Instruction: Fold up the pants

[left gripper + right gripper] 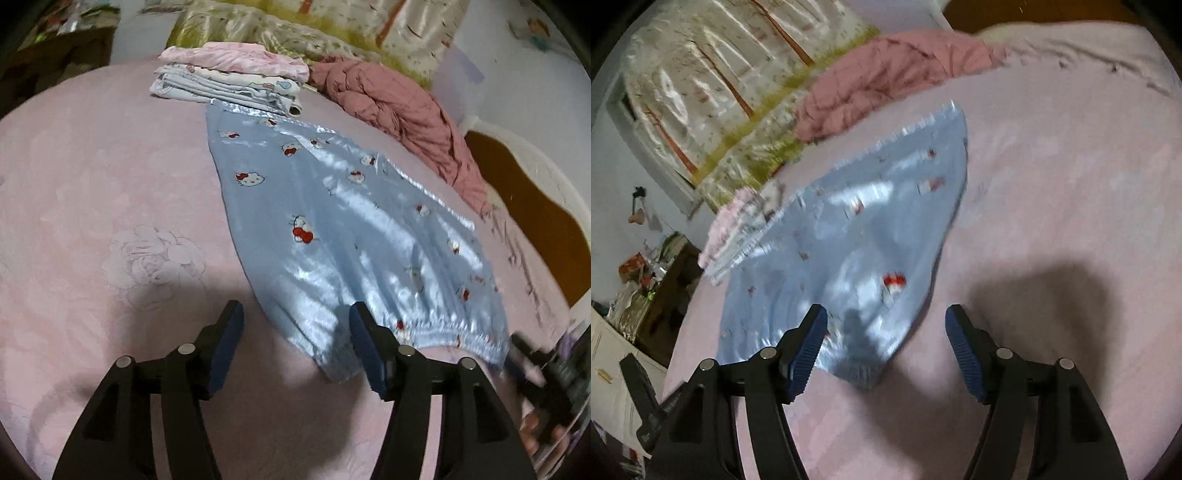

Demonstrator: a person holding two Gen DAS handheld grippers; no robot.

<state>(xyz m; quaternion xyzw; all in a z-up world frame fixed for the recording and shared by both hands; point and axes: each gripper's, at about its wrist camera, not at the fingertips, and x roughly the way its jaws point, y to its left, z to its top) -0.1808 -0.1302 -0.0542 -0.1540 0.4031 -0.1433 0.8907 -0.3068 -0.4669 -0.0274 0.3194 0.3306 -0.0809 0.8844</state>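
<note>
Shiny light-blue pants (343,229) with a cartoon cat print lie flat on the pink bed, elastic waistband nearest me. My left gripper (295,317) hangs open just above the waistband's left corner, nothing between its blue pads. In the right wrist view the same pants (857,240) appear blurred. My right gripper (886,321) is open over the waistband's right corner, its left finger (809,343) above the cloth and its right finger over bare sheet. Neither gripper touches the fabric as far as I can tell.
A stack of folded clothes (232,79) sits beyond the pants' leg ends. A crumpled dusty-pink garment (399,110) lies at the back right. The bed's pink sheet (110,206) spreads wide to the left. A satin curtain (713,96) hangs behind; a cluttered cabinet (653,288) stands beside the bed.
</note>
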